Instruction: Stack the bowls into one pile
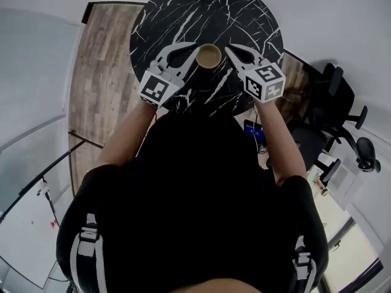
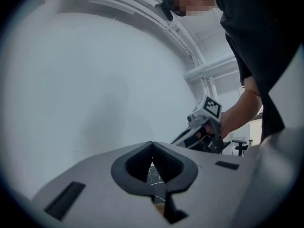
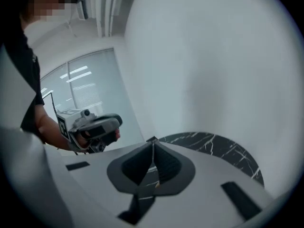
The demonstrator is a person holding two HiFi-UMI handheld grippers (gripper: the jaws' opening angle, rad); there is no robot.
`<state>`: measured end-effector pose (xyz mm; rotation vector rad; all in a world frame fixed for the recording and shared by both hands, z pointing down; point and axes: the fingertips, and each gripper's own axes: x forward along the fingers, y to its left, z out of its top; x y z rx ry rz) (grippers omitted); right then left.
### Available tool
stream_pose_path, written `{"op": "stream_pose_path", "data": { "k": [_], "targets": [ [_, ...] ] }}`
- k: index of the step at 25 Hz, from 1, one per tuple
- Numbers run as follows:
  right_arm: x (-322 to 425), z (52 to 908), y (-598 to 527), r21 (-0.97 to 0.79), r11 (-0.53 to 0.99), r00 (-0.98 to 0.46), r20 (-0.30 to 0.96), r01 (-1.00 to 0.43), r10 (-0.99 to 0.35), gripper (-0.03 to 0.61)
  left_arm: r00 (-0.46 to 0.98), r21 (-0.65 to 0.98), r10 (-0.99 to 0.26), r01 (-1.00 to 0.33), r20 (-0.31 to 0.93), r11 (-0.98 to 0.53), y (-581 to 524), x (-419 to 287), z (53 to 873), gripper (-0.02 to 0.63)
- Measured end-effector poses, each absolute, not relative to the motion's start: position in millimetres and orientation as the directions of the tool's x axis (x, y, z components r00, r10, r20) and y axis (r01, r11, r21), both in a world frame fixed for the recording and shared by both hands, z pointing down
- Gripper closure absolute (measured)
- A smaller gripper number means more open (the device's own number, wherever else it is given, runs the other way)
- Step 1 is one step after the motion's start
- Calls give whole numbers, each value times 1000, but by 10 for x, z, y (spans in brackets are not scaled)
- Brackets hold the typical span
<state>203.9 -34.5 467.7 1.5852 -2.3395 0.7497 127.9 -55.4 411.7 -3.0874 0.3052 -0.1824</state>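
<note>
Bowls [image 1: 208, 56] show in the head view as one tan round shape, so they appear to be gathered into a single pile, though from straight above I cannot count how many are nested. The pile sits near the middle of the round black marble tabletop [image 1: 201, 11], somewhat toward the person's side, with no other bowl lying loose anywhere on the surface, which suggests the stacking is finished or nearly so. The left tool [image 1: 193, 47] points in at the pile from one side and the right tool [image 1: 228, 47] from the other, their tips just beside the rim but apart from it. Each tool's own view shows its two jaws brought together at the tips with nothing gripped between them; only a sliver of tabletop, and in the left one a bit of tan, shows through the gap behind the pads. That symmetrical, empty-handed pose reads as a release: both tools let go and are held clear so the pile stands undisturbed. Beyond the tabletop lie wood flooring [image 1: 104, 60] and an office chair [image 1: 342, 90].
</note>
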Motion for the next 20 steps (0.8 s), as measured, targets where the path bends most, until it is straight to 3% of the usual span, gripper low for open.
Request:
{"op": "stream_pose_path", "data": {
  "k": [4, 8, 20],
  "targets": [
    [2023, 4172, -226, -166, 322, -357, 269, -932, -895, 568, 978, -53, -182, -178, 100, -983, -457, 1307, 3988, 609],
    [1969, 3821, -119, -102, 335, -349, 173, -937, -921, 568, 981, -40, -178, -175, 81, -984, -391, 1328, 3840, 609],
    [1920, 3470, 11, -32, 339, -341, 84, -940, -936, 577, 989, -23, -142, -141, 32, -990, -340, 1455, 3588, 609]
  ]
}}
